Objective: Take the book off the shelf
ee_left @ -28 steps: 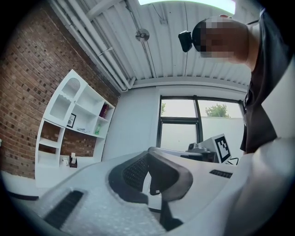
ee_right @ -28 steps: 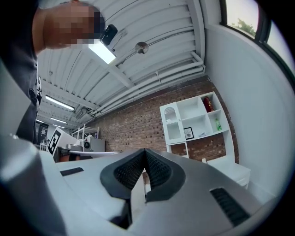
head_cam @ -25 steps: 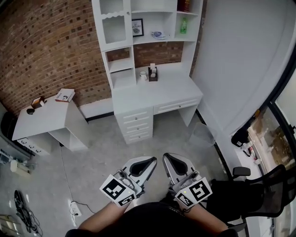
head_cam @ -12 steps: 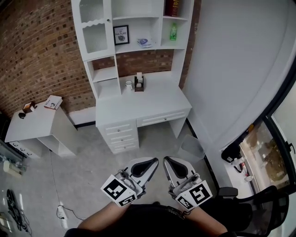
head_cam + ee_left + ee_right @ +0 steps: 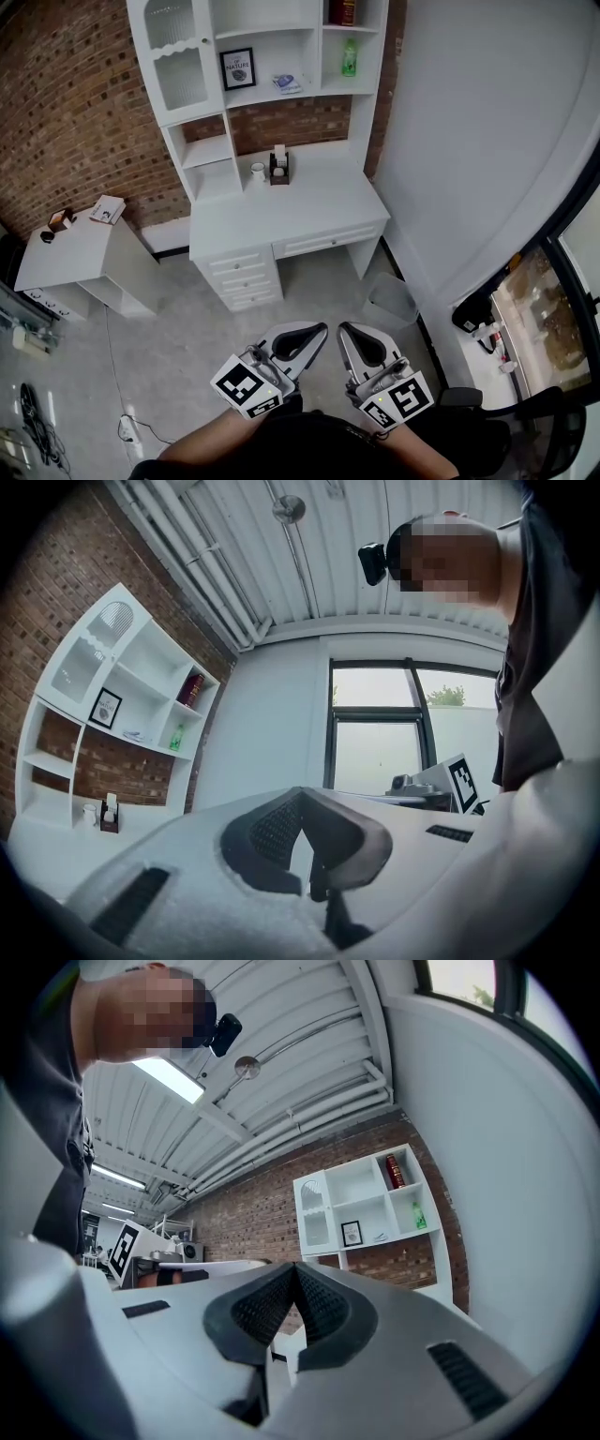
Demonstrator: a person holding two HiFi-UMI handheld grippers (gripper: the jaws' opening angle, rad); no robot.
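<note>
A dark red book [image 5: 341,10] stands upright in the top right compartment of the white shelf unit [image 5: 211,105] across the room. It also shows in the left gripper view as the book [image 5: 191,688] and in the right gripper view as the book [image 5: 396,1172]. My left gripper [image 5: 317,330] and right gripper [image 5: 345,330] are held side by side close to my body, far from the shelf. Both are shut with nothing between the jaws, as seen at the left gripper [image 5: 299,793] and the right gripper [image 5: 295,1268].
A green bottle [image 5: 349,60] and a framed picture [image 5: 237,68] sit on the shelf below the book. A white desk [image 5: 309,208] with drawers stands under the shelves. A low white side table [image 5: 66,255] is at left, a bin [image 5: 389,300] and a black chair [image 5: 525,427] at right.
The head view has swung so the shelf unit sits further left and a little nearer. Both grippers stay shut in front of my body.
</note>
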